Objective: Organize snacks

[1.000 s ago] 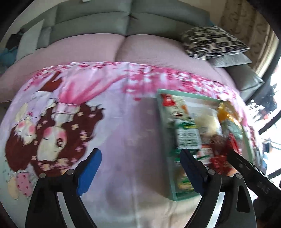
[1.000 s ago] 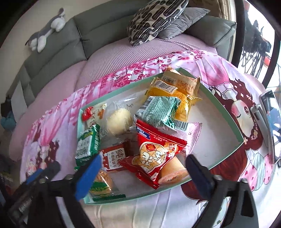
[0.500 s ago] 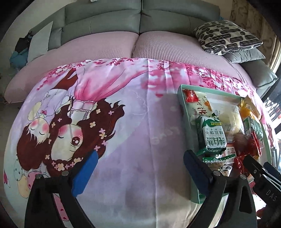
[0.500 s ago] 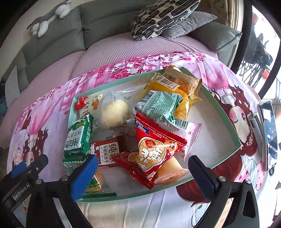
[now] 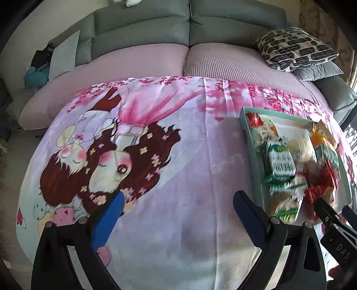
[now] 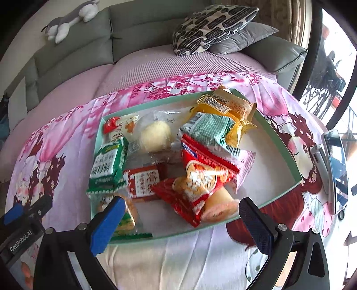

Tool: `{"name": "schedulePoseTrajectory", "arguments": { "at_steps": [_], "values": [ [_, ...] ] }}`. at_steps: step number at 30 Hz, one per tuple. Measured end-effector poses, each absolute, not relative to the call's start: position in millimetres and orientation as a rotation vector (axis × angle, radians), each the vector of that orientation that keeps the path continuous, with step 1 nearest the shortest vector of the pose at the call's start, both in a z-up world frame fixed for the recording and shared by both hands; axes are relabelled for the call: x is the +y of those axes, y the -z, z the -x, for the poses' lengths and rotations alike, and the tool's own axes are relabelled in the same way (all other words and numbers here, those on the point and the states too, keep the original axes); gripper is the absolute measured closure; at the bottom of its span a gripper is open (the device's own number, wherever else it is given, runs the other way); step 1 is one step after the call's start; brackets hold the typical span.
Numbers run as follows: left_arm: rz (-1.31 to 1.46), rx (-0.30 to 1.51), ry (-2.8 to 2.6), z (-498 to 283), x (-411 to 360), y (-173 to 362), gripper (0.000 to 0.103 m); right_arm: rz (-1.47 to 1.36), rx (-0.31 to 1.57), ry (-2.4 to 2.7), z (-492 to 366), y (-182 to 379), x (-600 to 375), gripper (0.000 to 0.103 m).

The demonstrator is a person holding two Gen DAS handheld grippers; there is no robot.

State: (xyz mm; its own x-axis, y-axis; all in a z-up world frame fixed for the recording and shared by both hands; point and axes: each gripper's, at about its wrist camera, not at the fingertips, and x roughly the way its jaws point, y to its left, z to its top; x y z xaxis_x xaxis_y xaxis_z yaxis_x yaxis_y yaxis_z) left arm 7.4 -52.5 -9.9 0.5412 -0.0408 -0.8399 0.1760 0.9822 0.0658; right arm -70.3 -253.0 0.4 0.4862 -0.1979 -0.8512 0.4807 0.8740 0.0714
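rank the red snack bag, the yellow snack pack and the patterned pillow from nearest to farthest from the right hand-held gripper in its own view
1. Red snack bag: tray's near side, just ahead of the right hand-held gripper.
2. Yellow snack pack: tray's far corner.
3. Patterned pillow: on the sofa beyond.

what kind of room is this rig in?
Most likely a home living room: a grey sofa with a patterned cushion and a plush toy on its back, and a snack tray on a cartoon-print blanket.
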Motion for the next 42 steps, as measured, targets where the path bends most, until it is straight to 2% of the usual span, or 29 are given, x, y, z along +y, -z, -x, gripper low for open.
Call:
{"name": "schedulePoseTrajectory", "arguments": {
  "at_steps": [14,42],
  "values": [
    [-0.207,0.992,0.114,38.3,-24.7,12.9,0.005,-0.29,0.978,0.421,114.0,1.5,-232.6,0.0],
    [-0.205,1.052,0.112,26.8,-21.4,30.7,0.005,-0.277,0.97,0.375,107.7,5.8,-225.5,0.0]
  ]
}}
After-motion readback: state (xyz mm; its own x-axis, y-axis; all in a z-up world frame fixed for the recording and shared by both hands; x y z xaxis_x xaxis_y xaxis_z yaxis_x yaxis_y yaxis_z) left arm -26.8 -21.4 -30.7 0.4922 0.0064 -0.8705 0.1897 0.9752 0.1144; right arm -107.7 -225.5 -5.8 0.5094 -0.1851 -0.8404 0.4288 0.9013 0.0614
